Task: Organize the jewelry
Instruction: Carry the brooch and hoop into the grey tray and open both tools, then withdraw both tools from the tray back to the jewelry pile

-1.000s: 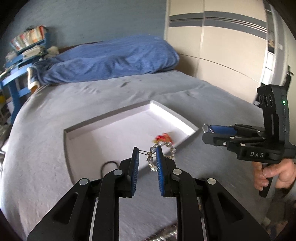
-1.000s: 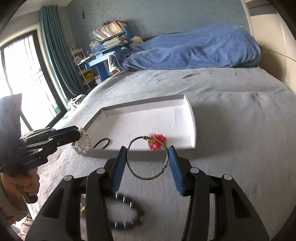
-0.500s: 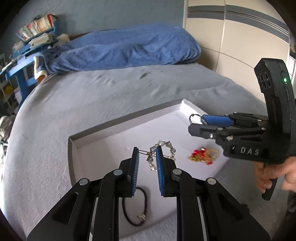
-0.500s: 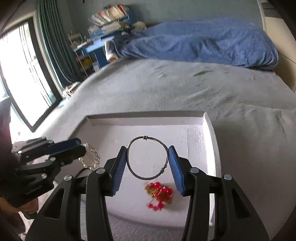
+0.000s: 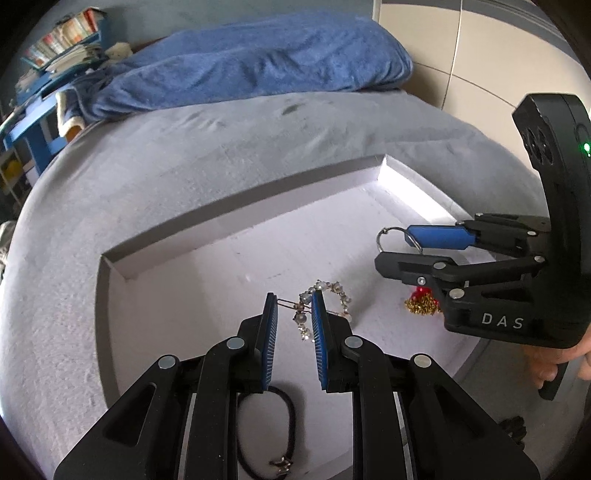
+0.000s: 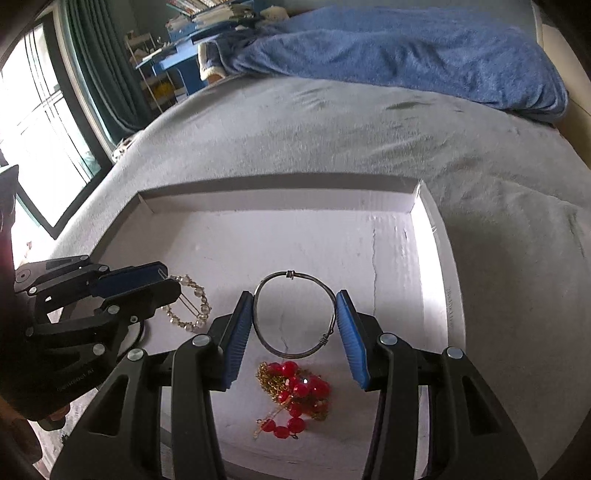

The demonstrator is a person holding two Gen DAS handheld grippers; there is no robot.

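A pearl clip (image 5: 325, 302) is pinched by the left tool (image 5: 294, 314), a bangle (image 6: 294, 314) by the right tool (image 6: 295, 325), above the tray (image 6: 436, 258), clear of its walls.

I see a bedroom with a wide bed (image 6: 369, 140) under a grey cover, a rumpled blue blanket (image 6: 406, 55) bunched at its far end. Behind it stands a blue-grey wall (image 5: 221, 11). At one side daylight pours through a tall window (image 6: 33, 122) with dark teal curtains (image 6: 99, 74); blue shelves (image 5: 40, 122) hold stacked books (image 5: 66, 37). Cream wardrobe panels (image 5: 480, 55) flank the other side.
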